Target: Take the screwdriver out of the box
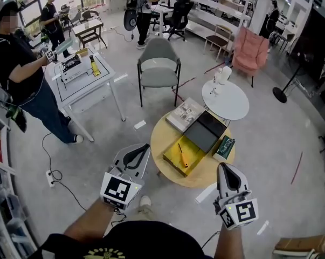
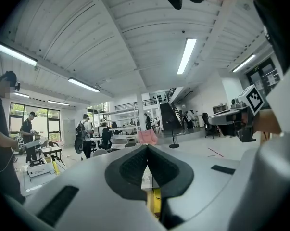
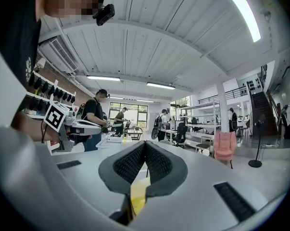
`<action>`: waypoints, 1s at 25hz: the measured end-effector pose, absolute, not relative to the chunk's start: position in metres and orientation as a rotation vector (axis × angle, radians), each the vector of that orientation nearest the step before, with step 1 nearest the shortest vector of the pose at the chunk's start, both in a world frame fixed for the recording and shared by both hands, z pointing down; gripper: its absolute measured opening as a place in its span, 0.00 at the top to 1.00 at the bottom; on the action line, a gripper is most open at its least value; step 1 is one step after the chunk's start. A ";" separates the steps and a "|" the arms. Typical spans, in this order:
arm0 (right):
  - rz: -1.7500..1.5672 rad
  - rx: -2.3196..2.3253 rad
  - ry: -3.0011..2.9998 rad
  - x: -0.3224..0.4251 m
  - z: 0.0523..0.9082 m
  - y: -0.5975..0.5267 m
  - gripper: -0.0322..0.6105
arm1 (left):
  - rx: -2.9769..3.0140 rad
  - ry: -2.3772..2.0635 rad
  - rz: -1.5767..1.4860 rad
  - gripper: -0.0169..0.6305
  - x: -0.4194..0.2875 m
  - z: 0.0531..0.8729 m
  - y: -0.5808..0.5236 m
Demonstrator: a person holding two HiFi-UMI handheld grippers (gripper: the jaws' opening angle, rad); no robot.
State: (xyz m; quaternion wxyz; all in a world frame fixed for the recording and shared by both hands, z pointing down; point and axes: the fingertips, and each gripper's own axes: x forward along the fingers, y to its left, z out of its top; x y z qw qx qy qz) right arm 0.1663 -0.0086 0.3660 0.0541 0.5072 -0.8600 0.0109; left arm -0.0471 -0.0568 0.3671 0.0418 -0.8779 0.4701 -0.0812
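Left gripper (image 1: 142, 149) and right gripper (image 1: 223, 169) have fingers closed, empty; arriving closed could knock the screwdriver (image 1: 182, 155) askew in its box (image 1: 171, 158).

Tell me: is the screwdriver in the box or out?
In. The head view shows the screwdriver lying inside the open yellow box on the round table.

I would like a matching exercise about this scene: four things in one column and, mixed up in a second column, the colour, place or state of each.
Things:
1. screwdriver
2. armchair
3. small round table
4. left gripper

Descriptions:
a. white
b. jaws together, nothing held
c. pink
d. lying in the yellow box

Pairs: 1-d, 2-c, 3-a, 4-b
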 end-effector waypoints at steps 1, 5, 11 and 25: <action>0.036 1.544 -2.610 0.165 0.366 -0.014 0.93 | -2.692 1.431 -0.249 0.95 -0.048 0.368 -0.062; 0.035 1.560 -2.596 0.159 0.362 -0.033 0.93 | -2.711 1.414 -0.261 0.95 -0.052 0.368 -0.083; 0.010 1.590 -2.574 0.146 0.352 -0.060 0.93 | -2.719 1.371 -0.230 0.95 -0.066 0.359 -0.117; -0.023 1.694 -2.430 0.120 0.350 -0.095 0.93 | -2.801 1.221 -0.176 0.95 -0.083 0.370 -0.181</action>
